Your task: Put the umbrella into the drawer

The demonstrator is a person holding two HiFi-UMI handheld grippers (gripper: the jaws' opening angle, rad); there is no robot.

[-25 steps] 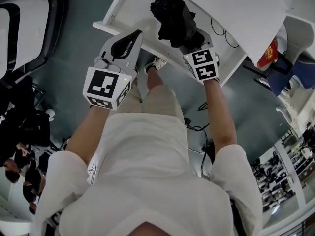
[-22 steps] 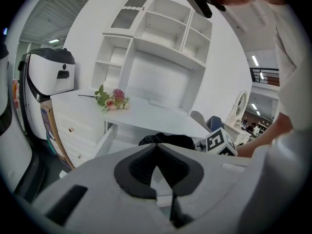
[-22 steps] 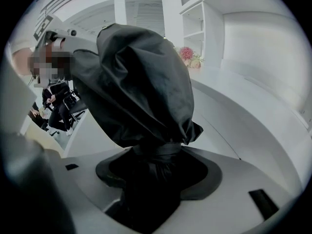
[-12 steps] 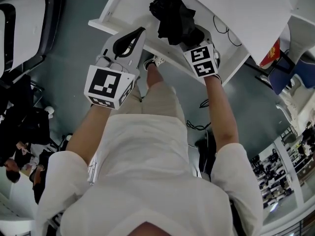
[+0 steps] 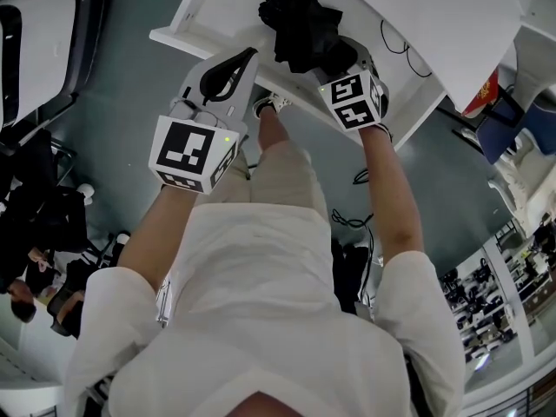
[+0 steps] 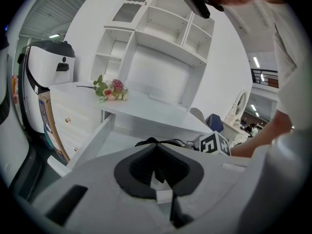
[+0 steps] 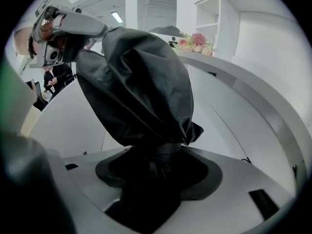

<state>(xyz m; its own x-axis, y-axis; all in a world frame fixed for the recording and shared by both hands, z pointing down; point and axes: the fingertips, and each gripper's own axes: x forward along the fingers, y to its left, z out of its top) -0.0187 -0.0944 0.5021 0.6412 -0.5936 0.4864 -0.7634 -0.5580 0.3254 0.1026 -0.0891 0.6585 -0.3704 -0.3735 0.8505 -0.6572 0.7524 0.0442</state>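
Observation:
In the head view a black folded umbrella [image 5: 300,26] hangs over the open white drawer [image 5: 187,40] of the desk. My right gripper [image 5: 337,61] is shut on its lower end, and its marker cube faces the camera. From the right gripper view the umbrella [image 7: 141,82] bulges up out of the right gripper [image 7: 156,167], filling most of the picture. My left gripper [image 5: 245,59] is held beside it over the drawer's near rim, shut with nothing in it. In the left gripper view the left gripper [image 6: 156,149] points at the drawer's side wall [image 6: 92,143].
A bunch of flowers [image 6: 112,89] lies on the desk top under a white shelf unit [image 6: 165,28]. A cable [image 5: 395,46] lies on the desk. A chest of drawers [image 6: 63,126] stands left of the desk. A person's shoe [image 5: 268,105] shows below the drawer. People [image 5: 26,276] stand at the left.
The right gripper and the umbrella have shifted a little up and left in the head view, further over the drawer. The left gripper has hardly moved.

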